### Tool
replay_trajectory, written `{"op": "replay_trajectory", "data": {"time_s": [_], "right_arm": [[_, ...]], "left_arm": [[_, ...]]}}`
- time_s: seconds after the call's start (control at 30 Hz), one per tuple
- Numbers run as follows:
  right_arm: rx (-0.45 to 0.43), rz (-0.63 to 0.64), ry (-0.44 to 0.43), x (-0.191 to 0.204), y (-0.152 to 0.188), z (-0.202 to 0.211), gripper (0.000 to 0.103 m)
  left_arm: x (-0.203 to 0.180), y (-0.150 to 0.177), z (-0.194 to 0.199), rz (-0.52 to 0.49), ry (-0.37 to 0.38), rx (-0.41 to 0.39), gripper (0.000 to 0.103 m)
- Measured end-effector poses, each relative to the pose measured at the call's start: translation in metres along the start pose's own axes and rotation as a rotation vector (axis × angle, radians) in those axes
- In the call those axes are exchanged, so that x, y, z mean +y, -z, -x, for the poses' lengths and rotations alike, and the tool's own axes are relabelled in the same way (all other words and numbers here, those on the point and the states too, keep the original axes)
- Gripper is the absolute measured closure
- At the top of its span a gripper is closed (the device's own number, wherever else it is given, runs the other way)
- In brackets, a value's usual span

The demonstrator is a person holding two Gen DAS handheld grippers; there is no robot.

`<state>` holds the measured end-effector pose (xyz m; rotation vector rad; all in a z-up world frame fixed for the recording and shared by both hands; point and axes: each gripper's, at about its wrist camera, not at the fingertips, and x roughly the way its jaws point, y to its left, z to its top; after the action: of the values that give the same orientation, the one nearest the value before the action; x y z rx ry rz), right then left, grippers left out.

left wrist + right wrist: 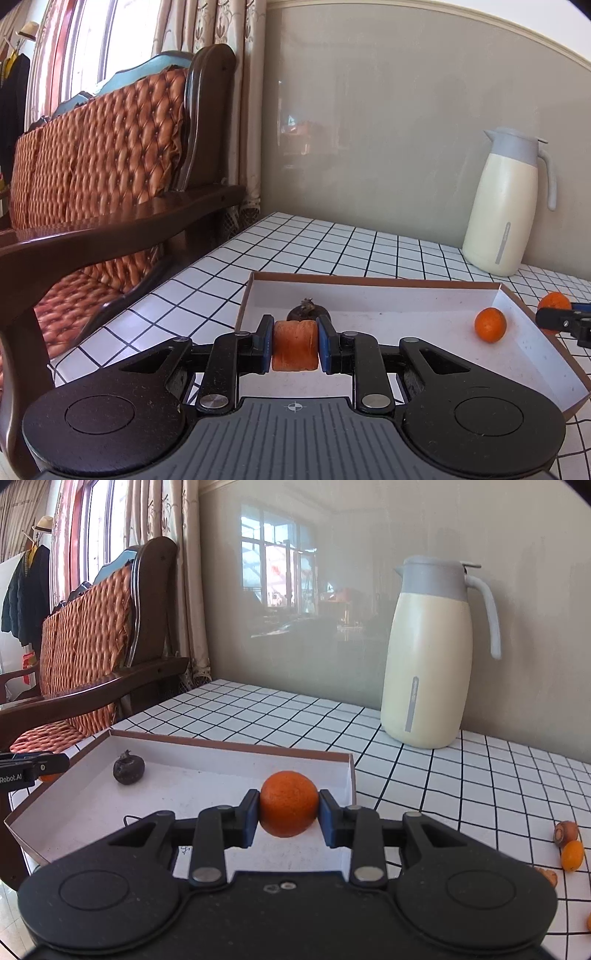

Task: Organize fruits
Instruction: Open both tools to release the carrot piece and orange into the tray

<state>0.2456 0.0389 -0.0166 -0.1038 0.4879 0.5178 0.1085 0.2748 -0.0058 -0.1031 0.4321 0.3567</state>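
My left gripper [294, 345] is shut on a stubby orange carrot chunk [294, 350], held over the near left part of a shallow white box with a brown rim [369, 279]. Inside the box, a dark round fruit [308, 313] lies just behind the chunk and an orange [490, 324] sits near the right wall. My right gripper [289, 805] is shut on another orange [289, 801], above the box's [229, 744] near right part. The dark fruit [128, 767] shows at the box's back left.
A cream and grey thermos jug [428, 657] stands on the checked tablecloth [461, 786] by the wall, behind the box. A carrot piece [565, 832] and a small orange fruit [572, 854] lie loose at the right. A wooden chair with an orange cushion [110, 147] stands left of the table.
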Motion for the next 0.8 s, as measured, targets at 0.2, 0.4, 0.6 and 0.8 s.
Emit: {"op": "replay_trajectory", "data": {"time_s": [0.2, 0.4, 0.6, 0.8], "right_arm": [[0.003, -0.008, -0.011, 0.0, -0.006, -0.007, 0.078], [0.013, 0.028, -0.017, 0.002, -0.017, -0.021, 0.078], [0.022, 0.052, 0.014, 0.001, -0.02, -0.023, 0.051], [-0.106, 0.091, 0.127, 0.003, -0.014, -0.013, 0.006]], "left_arm": [[0.001, -0.005, -0.008, 0.008, -0.008, 0.002, 0.078], [-0.001, -0.008, -0.018, 0.001, -0.008, 0.013, 0.078], [-0.002, -0.008, -0.019, -0.012, -0.043, -0.014, 0.064], [0.002, -0.011, -0.005, 0.004, -0.082, -0.112, 0.0]]}}
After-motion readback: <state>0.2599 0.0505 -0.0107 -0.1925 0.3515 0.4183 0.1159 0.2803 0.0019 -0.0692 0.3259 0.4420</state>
